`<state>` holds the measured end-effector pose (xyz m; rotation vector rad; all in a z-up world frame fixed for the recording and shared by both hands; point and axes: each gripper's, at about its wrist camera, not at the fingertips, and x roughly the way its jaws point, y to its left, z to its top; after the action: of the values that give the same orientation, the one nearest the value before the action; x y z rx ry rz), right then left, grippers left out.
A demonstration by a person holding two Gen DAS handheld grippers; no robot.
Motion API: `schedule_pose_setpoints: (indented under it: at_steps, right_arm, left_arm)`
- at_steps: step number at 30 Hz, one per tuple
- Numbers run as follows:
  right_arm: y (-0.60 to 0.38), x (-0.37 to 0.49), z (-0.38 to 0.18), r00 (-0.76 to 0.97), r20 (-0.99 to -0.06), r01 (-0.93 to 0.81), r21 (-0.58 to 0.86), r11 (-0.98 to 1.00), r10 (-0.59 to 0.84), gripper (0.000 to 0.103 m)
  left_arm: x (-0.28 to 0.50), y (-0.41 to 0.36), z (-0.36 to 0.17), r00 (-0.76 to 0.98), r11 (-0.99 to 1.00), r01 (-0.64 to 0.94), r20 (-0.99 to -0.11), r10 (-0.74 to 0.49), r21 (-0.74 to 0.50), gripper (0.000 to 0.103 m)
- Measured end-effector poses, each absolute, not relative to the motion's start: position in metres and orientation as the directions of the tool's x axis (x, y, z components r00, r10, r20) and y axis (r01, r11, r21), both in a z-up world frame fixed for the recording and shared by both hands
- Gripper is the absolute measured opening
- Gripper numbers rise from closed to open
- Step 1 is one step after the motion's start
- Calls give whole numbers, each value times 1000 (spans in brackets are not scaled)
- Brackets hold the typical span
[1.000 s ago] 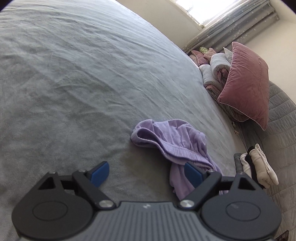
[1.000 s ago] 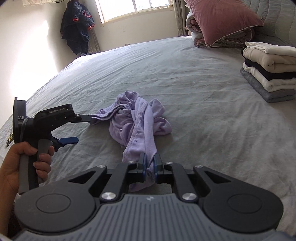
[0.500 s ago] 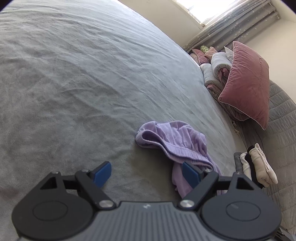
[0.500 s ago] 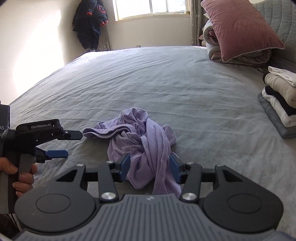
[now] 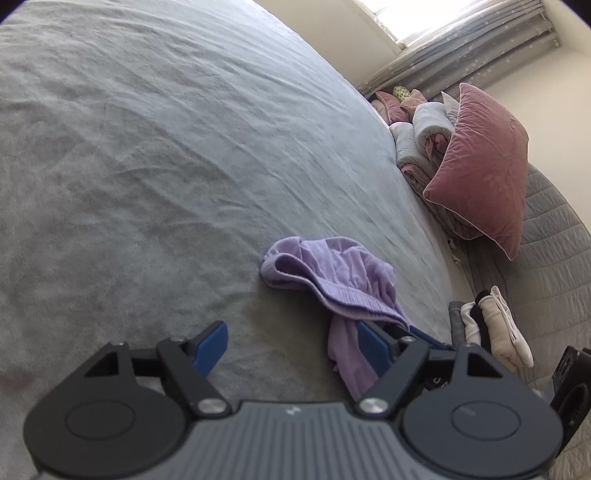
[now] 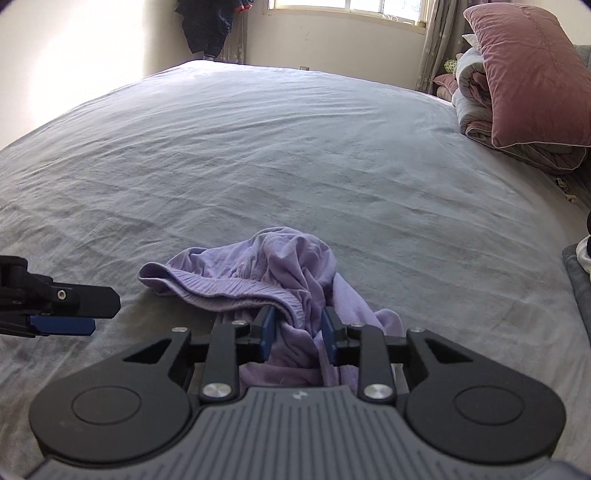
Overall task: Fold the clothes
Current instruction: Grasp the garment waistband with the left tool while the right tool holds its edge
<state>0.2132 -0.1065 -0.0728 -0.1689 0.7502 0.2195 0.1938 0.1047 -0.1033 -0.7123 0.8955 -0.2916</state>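
Observation:
A crumpled lilac garment (image 6: 280, 266) with a ribbed waistband (image 5: 347, 299) lies on the grey bed sheet (image 6: 295, 147). My right gripper (image 6: 297, 325) sits at its near edge with a bunch of the fabric between the blue pads; the jaws are closing and stand a little apart. My left gripper (image 5: 290, 332) is wide, closing slightly, over bare sheet, and its right finger (image 5: 369, 343) lies against the garment's hanging end. In the right wrist view the left gripper (image 6: 62, 306) points at the waistband's left tip, just short of it.
A pink pillow (image 5: 484, 166) leans on rolled bedding (image 6: 476, 107) at the head of the bed. A stack of folded clothes (image 5: 495, 332) lies to the right of the garment. A dark jacket (image 6: 207, 26) hangs on the far wall by the window.
My right gripper let go of the garment's tail, opened wide, shifted sideways to a new spot under the waistband and narrowed again. The left gripper hardly moved.

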Motion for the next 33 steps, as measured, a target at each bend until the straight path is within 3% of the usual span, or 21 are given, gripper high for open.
schedule_pose_setpoints:
  at_steps: [4, 6, 7, 12, 22, 27, 33]
  right_arm:
    - [-97, 217, -77, 693, -709, -288, -110, 951, 128, 30]
    - [-95, 218, -76, 694, -709, -290, -121, 949, 121, 14]
    - [-94, 218, -74, 695, -709, -291, -119, 949, 124, 13]
    - [-87, 208, -50, 703, -689, -318, -84, 944, 176, 12]
    - [-54, 180, -18, 618, -694, -442, 81, 893, 369, 12]
    - [-39, 172, -12, 575, -695, -476, 146, 867, 432, 12]
    - [-18, 167, -5, 621, -680, -497, 44, 867, 391, 12]
  left_arm:
    - [194, 103, -103, 602, 728, -58, -605, -520, -683, 78]
    - [193, 104, -103, 604, 722, -57, -600, -525, -690, 78]
    - [193, 104, -102, 606, 715, -57, -593, -530, -697, 78]
    - [192, 110, -103, 617, 644, -54, -533, -579, -763, 78]
    - [180, 118, -100, 631, 405, 7, -310, -711, -914, 78]
    - [171, 126, -105, 645, 350, -23, -281, -710, -937, 76]
    - [163, 140, -118, 647, 241, -103, -249, -721, -965, 76]
